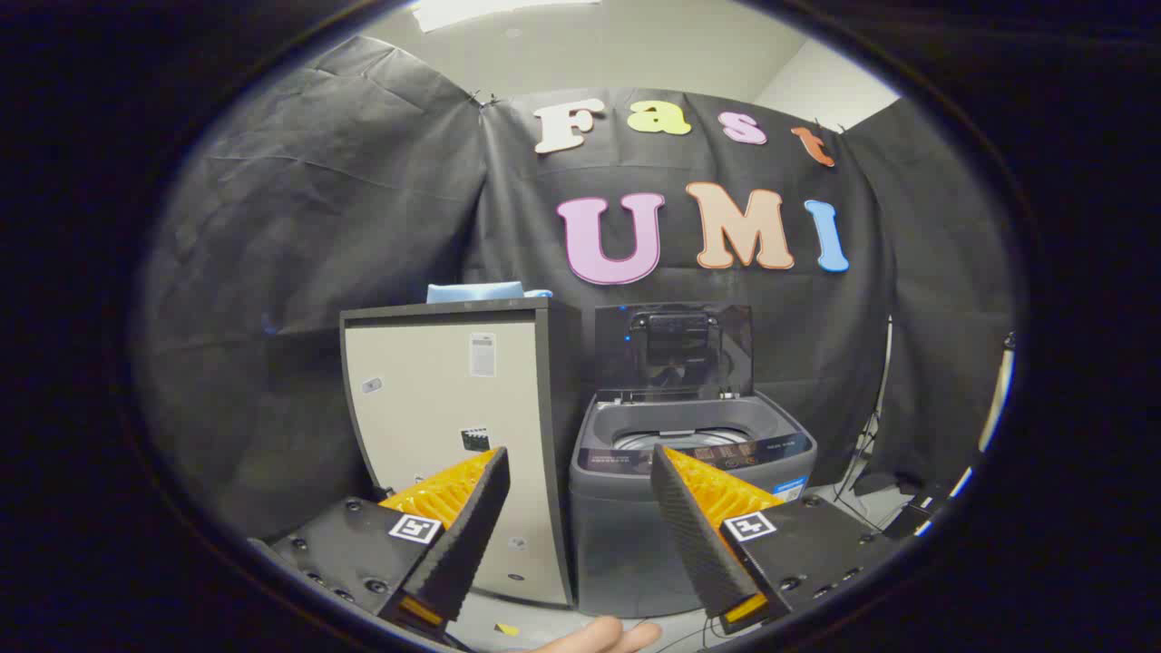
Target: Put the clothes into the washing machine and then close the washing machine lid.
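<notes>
A: How's the light?
B: Dim booth, lit from a ceiling panel overhead; the black cloth soaks most of it up.
A: Sharpness?
B: Centre is crisp, the rim bends and darkens. The open claw fingers look slightly soft.

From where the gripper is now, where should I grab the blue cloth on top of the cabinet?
Take the cloth by its near edge, coming in from the front and above. It lies low and flat on the cabinet, so a level approach would likely hit the cabinet's rim first. The gripper is open and empty, well short of it; the washer stands beside it, lid up.
</notes>
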A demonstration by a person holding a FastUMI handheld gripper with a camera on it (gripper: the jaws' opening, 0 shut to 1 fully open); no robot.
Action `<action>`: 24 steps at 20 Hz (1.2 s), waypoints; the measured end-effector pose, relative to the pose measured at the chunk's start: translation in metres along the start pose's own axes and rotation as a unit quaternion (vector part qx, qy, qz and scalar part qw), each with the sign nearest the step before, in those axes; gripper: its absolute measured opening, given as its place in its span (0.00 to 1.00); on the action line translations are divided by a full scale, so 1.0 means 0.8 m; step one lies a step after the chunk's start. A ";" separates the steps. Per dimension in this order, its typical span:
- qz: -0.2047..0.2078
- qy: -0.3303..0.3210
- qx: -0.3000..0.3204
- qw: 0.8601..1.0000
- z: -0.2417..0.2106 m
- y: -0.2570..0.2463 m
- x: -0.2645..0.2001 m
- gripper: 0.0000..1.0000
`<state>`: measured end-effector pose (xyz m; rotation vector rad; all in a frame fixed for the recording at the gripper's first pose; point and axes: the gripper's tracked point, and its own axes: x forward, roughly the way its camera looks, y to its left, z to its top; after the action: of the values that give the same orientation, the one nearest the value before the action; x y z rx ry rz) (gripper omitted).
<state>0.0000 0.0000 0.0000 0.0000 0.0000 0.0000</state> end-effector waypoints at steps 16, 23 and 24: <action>-0.050 0.015 0.008 0.999 0.030 -0.004 0.027 0.97; -0.076 0.028 -0.004 0.997 0.069 0.019 0.056 0.97; -0.077 0.027 -0.006 0.997 0.082 0.028 0.066 0.97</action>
<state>0.0525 0.0222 0.0659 -0.0124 0.0550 -0.1543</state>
